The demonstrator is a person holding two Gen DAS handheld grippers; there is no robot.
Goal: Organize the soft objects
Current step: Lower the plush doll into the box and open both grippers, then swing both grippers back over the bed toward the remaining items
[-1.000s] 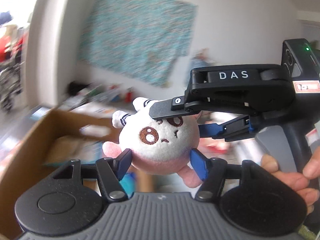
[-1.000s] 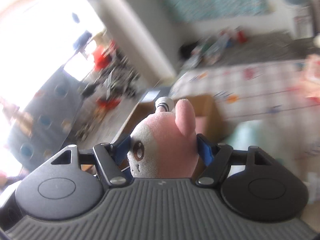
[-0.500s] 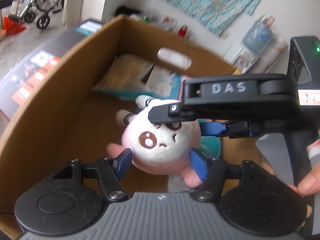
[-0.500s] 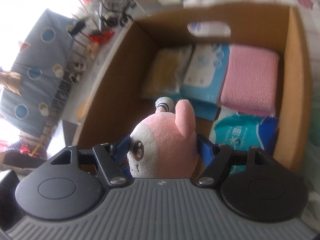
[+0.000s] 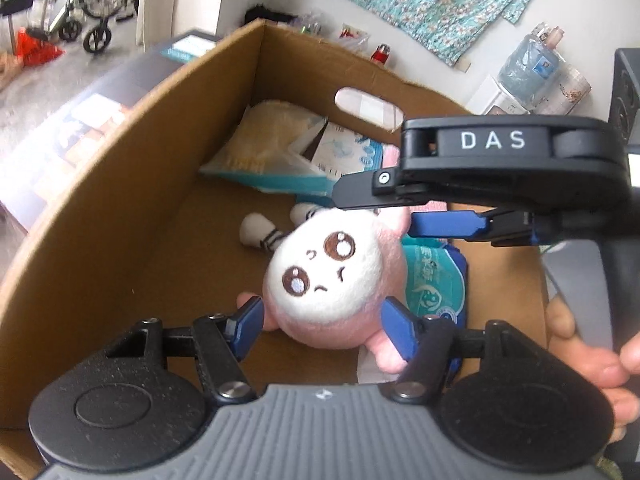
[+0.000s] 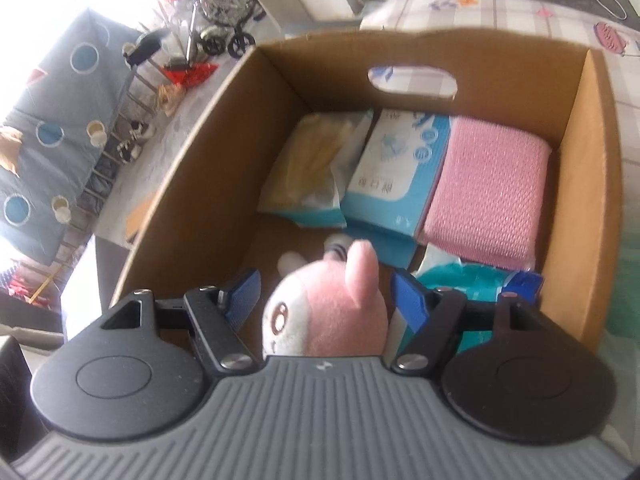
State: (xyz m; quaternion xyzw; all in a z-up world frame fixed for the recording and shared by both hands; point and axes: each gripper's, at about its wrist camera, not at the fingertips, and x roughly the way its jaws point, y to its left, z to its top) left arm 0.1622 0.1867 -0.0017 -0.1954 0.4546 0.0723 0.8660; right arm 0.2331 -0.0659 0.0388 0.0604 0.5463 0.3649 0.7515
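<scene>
Cardboard on every side: one brown box [image 5: 120, 184] with its top open takes up both views, and the single plush toy [image 5: 336, 280], white-faced and pink-bodied, is low inside it, just left of the box's middle. Its long axis runs from the pink body near the cameras to the two striped white ears at the far end, which point at the packs against the far wall. The axis is tilted, so the embroidered face looks up and toward the box's left wall. The left claw [image 5: 322, 314] has a blue pad on each flank of the toy's body, and the plush bulges past both, so it looks clamped on the toy. The right claw [image 6: 326, 288] straddles the head from the other side. A sliver of cardboard shows between one of its pads and the toy, so those fingers seem to stand apart without pressing. A hand [image 5: 588, 360] at the right edge grips that tool's handle. Four soft things are already inside. Three sit in a row along the far wall: one yellowish pack [image 6: 316, 160], one blue-and-white pack [image 6: 396, 176] and one pink textured pad [image 6: 488, 188]. One teal pack [image 6: 460, 280] lies nearer, just right of the toy. Bare floor [image 5: 192, 264] lies open between the toy and the left wall. The far wall has one handle cut-out [image 6: 412, 80].
</scene>
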